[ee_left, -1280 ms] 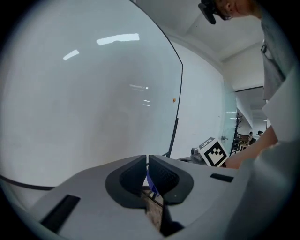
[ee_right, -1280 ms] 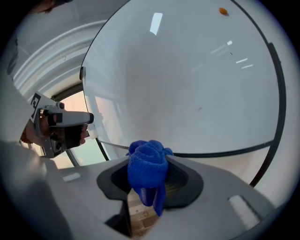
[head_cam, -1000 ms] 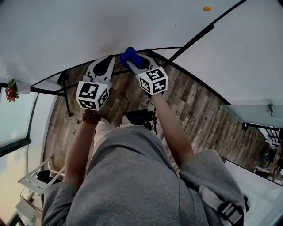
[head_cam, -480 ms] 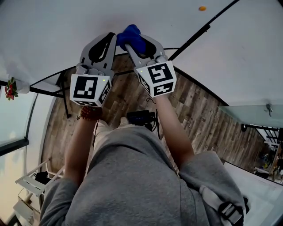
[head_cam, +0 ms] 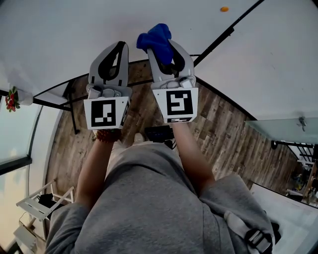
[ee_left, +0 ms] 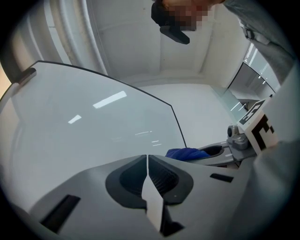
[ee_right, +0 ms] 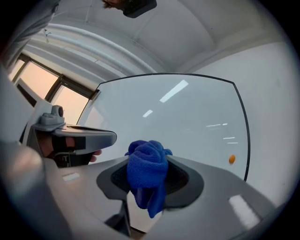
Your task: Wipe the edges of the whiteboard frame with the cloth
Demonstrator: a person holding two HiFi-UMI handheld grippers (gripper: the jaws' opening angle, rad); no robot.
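Observation:
A bunched blue cloth (head_cam: 156,40) (ee_right: 146,171) sits clamped between the jaws of my right gripper (head_cam: 166,47) (ee_right: 149,178), raised in front of the whiteboard (head_cam: 89,34). The board's thin dark frame (head_cam: 221,40) (ee_right: 243,126) runs along its edge, right of the cloth. My left gripper (head_cam: 113,52) (ee_left: 146,166) is beside the right one, jaws together and holding nothing. The cloth (ee_left: 186,153) also shows at the right of the left gripper view. Neither gripper touches the frame.
A small orange magnet (head_cam: 224,9) (ee_right: 231,159) sticks to the board near its right edge. Below is wood flooring (head_cam: 218,124), with a white rack (head_cam: 37,201) at lower left and a glass panel (head_cam: 283,129) on the right. A red object (head_cam: 11,101) hangs at far left.
Both grippers have risen from the board's lower edge up in front of its surface. The right one carried the blue cloth with it.

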